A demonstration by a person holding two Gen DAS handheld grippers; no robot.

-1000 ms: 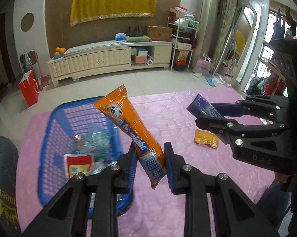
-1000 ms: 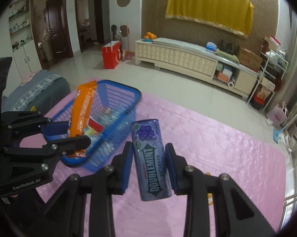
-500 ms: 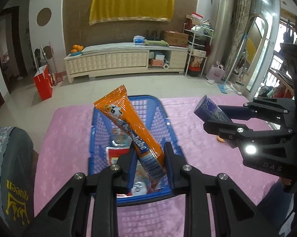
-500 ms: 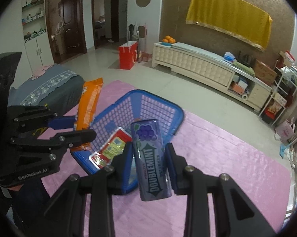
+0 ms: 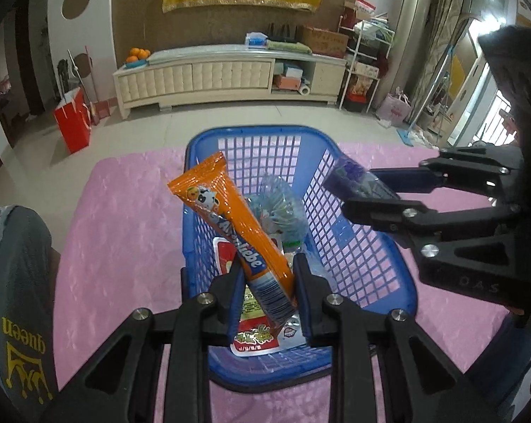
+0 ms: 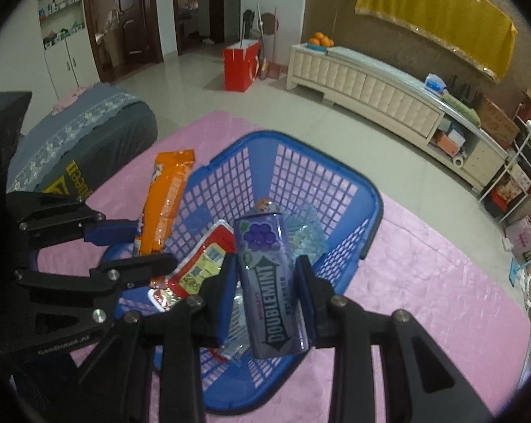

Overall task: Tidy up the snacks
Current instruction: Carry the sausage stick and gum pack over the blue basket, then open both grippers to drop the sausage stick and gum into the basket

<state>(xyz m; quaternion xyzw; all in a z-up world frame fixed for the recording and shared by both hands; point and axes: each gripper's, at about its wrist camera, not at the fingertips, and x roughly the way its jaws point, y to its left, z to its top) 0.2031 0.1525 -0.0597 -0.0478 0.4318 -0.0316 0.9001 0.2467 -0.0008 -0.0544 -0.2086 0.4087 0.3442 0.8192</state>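
Only right view reads purple can (image 6: 269, 282) "DOUBLEMINT".

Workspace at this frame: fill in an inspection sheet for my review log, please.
Surface: pink tablecloth.
Job's things: blue basket on the cloth, holding a red-labelled packet and a clear crinkly pack.
Clutter: nothing seen on the cloth around the basket.
Grippers: left gripper shut on the orange snack stick; right gripper shut on the Doublemint tin; both over the basket.
Cables: nothing seen.
Surroundings: grey cushion at left, cream cabinet, red bag, tiled floor.
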